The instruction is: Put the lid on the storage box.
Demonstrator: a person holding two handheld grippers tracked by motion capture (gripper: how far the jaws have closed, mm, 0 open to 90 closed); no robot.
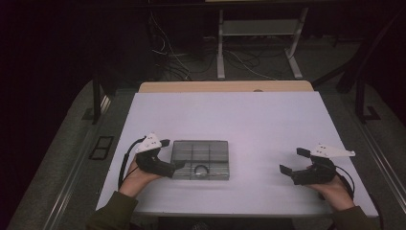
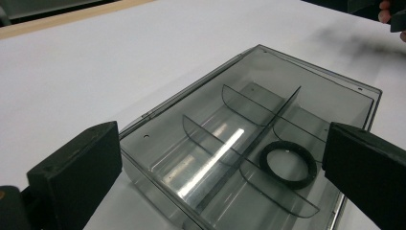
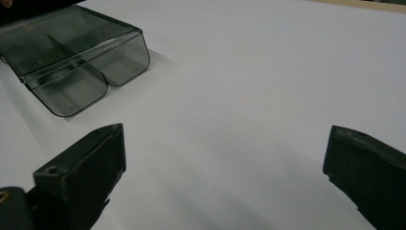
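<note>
Left gripper (image 1: pixel 173 154) wide open, empty, at clear box (image 1: pixel 200 159) left end. Close gently on box wall, miss black ring (image 2: pixel 287 164) inside. Right gripper (image 1: pixel 294 161) wide open, empty, far right of box.

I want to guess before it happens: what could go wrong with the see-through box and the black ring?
1. The left gripper is open, its fingers astride the box. Closing on the smooth plastic might make the light box slide on the table.
2. The black ring lies loose in one compartment; tipping the box could send it rolling.
3. The right gripper is open and apart from the box, so nothing steadies that side.
</note>
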